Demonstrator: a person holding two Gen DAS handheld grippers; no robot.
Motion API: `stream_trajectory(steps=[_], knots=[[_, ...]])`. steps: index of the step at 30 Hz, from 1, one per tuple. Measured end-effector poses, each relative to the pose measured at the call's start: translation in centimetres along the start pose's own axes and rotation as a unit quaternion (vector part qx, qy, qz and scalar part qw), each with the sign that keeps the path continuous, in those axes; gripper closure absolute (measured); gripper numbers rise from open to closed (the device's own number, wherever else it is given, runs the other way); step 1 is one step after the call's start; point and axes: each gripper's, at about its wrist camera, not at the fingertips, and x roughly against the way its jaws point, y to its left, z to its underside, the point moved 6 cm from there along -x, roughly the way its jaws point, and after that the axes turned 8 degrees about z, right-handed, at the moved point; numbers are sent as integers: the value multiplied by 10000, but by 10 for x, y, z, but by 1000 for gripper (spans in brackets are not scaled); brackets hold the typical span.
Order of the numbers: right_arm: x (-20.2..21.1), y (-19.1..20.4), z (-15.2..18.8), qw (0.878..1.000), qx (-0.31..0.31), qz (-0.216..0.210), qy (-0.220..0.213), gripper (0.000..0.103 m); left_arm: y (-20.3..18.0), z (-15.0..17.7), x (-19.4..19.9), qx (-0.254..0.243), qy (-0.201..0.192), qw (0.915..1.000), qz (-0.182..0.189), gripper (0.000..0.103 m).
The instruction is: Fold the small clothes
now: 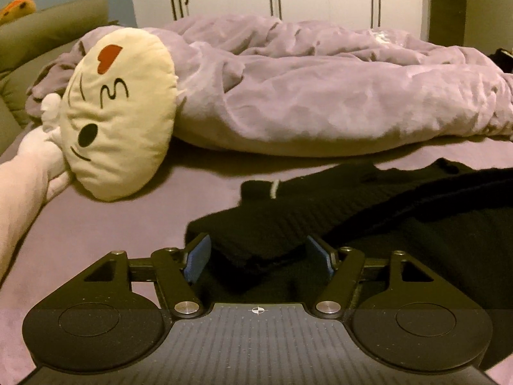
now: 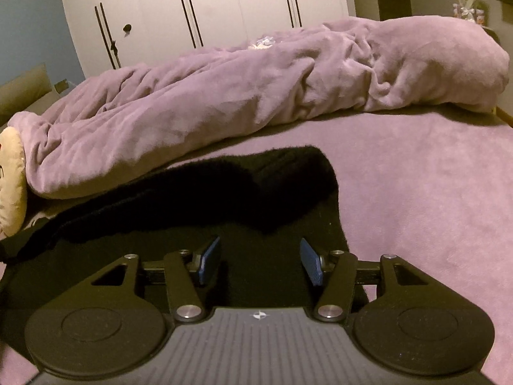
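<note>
Both grippers (image 1: 259,255) (image 2: 260,261) over black garment (image 1: 368,211)

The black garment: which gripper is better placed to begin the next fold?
Probably the left gripper: its open jaws already straddle a raised edge of the black garment. The right gripper, also open, faces flat fabric.

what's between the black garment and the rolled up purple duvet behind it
Only a bare strip of the purple bed sheet lies between the black garment and the duvet. The left wrist view shows it best; in the right wrist view the gap looks narrower.
</note>
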Motion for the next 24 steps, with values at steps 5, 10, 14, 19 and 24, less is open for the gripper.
stream_trajectory(steps=[5,10,14,19,24], knots=[[-7,7,-1,9999,77,1,-114,49,-23,11,11,92,-71,9985,544,28],[-23,24,-9,9995,239,82,-213,50,-60,19,-7,-541,49,9943,922,20],[-46,37,-18,9967,676,392,-235,56,-54,21,-45,-332,256,9969,670,23],[-69,33,-46,9937,698,745,-456,59,-41,10,-71,-117,136,9993,320,25],[-73,13,-58,9854,189,1465,-847,47,-21,-11,-68,-86,-307,9980,-536,23]])
